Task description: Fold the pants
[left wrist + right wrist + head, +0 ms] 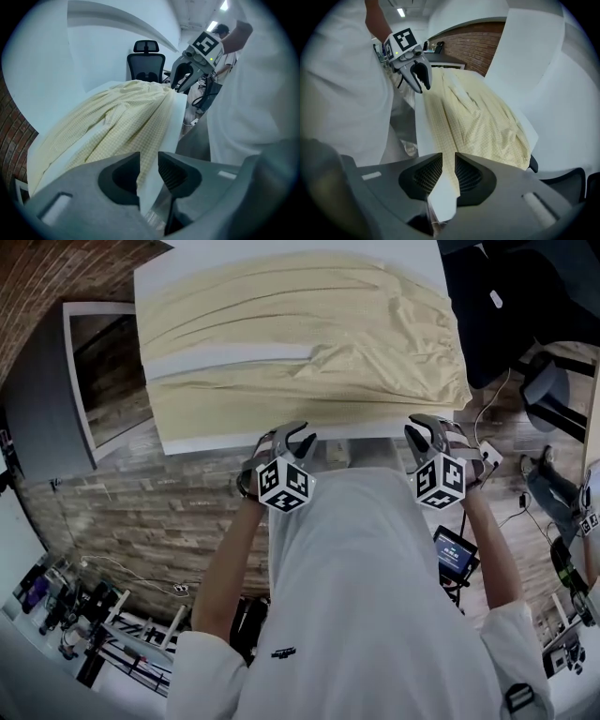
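Pale yellow checked pants (300,343) lie spread flat across the white table (187,442), with the legs running left to right. My left gripper (298,435) hangs at the table's near edge, left of centre, with its jaws apart. In the left gripper view the pants' near edge (122,122) and the table rim show through the gap of the left gripper (149,159). My right gripper (422,427) is at the same edge further right. In its own view the right gripper (448,161) has a narrow gap over the pants (478,117). Neither gripper holds cloth.
A black office chair (147,61) stands past the table's far end, and dark seats (497,306) sit at the upper right. A framed panel (98,381) lies on the floor to the left. Cables and a small screen (455,554) lie by the person's right side.
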{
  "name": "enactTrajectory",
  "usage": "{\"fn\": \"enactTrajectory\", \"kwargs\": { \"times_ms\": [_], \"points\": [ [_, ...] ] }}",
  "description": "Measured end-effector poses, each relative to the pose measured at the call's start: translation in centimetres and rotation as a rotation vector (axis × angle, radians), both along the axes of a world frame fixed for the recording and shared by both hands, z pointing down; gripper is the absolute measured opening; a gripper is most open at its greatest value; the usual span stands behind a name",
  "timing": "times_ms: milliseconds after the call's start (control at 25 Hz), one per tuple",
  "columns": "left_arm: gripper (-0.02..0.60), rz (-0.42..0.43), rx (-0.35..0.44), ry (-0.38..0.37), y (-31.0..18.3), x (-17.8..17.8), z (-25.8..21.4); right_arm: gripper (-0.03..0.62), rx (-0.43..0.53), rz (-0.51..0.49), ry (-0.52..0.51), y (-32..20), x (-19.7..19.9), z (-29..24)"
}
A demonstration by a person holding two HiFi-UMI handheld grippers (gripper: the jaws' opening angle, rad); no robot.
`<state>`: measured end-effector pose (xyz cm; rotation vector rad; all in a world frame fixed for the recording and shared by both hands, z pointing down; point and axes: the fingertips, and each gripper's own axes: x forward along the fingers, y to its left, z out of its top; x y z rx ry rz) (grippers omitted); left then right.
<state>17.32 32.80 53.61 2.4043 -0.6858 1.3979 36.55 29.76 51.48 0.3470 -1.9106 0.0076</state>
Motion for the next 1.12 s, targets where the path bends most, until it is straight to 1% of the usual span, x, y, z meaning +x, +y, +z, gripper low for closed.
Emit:
{"fn": "enactTrajectory", "kwargs": {
  "times_ms": [80, 240, 360, 480, 560, 680, 760, 800, 840, 1000, 1120],
  "points": [
    [0.131, 0.013, -0.021, -0.017, 0.2, -0.4, 0.9, 0.094, -0.014, -0.019, 0.044, 0.1, 1.0, 1.0],
    [0.132, 0.024, -0.046, -0.043, 0.2, -1.3, 2.3, 0.100, -0.020, -0.040, 0.137, -0.3, 3.5, 2.6],
    [0.132, 0.028, -0.064, -0.055, 0.2, -1.5, 3.2, 0.100, -0.047, -0.060, 0.186, -0.3, 4.8, 3.7],
    [0.117, 0.034, -0.089, -0.056, 0.6, -1.6, 3.8, 0.104, -0.082, -0.097, 0.225, 0.1, 5.6, 4.6],
    [0.109, 0.028, -0.099, -0.046, 0.7, -1.6, 3.7, 0.107, -0.080, -0.128, 0.247, 0.2, 5.8, 5.2],
    [0.088, 0.021, -0.109, -0.042, 0.8, -1.5, 3.6, 0.103, -0.076, -0.148, 0.253, 0.1, 5.5, 5.7],
    [0.059, 0.014, -0.110, -0.049, 0.8, -1.6, 3.5, 0.052, -0.079, -0.151, 0.251, 0.0, 5.4, 5.8],
    [0.024, 0.010, -0.108, -0.056, 0.8, -1.8, 3.5, 0.045, -0.079, -0.152, 0.252, 0.0, 5.4, 5.8],
    [0.012, 0.006, -0.107, -0.061, 0.8, -1.9, 3.5, 0.009, -0.078, -0.152, 0.254, 0.1, 5.4, 5.8],
    [0.012, 0.001, -0.118, -0.061, 1.0, -2.1, 3.3, 0.009, -0.073, -0.164, 0.262, 0.5, 5.3, 5.7],
    [0.012, -0.008, -0.109, -0.055, 0.9, -2.4, 2.4, 0.009, -0.055, -0.151, 0.244, 0.3, 4.9, 4.7]
  ]
}}
